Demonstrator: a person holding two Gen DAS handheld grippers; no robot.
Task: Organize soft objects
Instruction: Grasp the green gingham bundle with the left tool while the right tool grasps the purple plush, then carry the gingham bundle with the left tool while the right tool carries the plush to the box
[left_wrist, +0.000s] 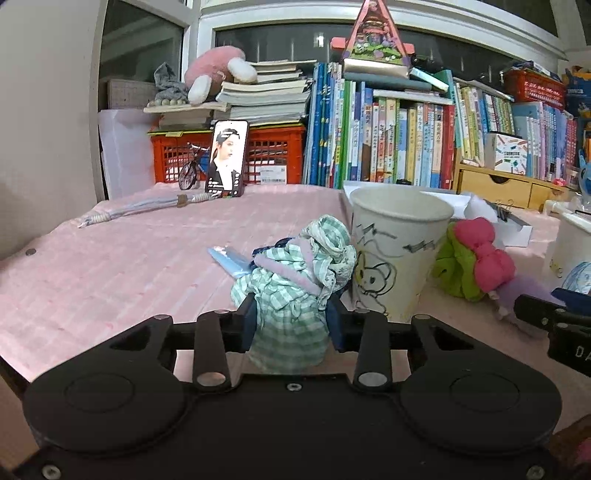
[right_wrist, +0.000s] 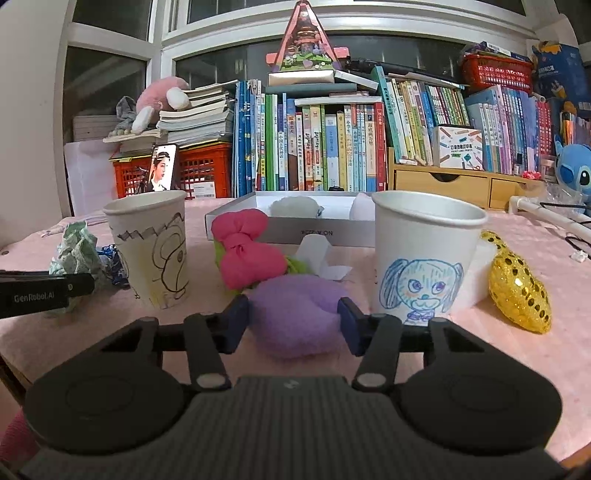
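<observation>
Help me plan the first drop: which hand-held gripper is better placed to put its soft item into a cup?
Probably left: the left hand-held gripper already pinches the checked cloth right beside the doodled cup.

Two low, close claw-mounted views toward bookshelf (left_wrist: 388, 140)

The black arm of the left gripper (right_wrist: 44, 291), off to the left of the right gripper, said "GenRobot.AI" in small white letters. The grey flat cardboard box (right_wrist: 295, 230) straight ahead had upside-down writing that was too small to read.
</observation>
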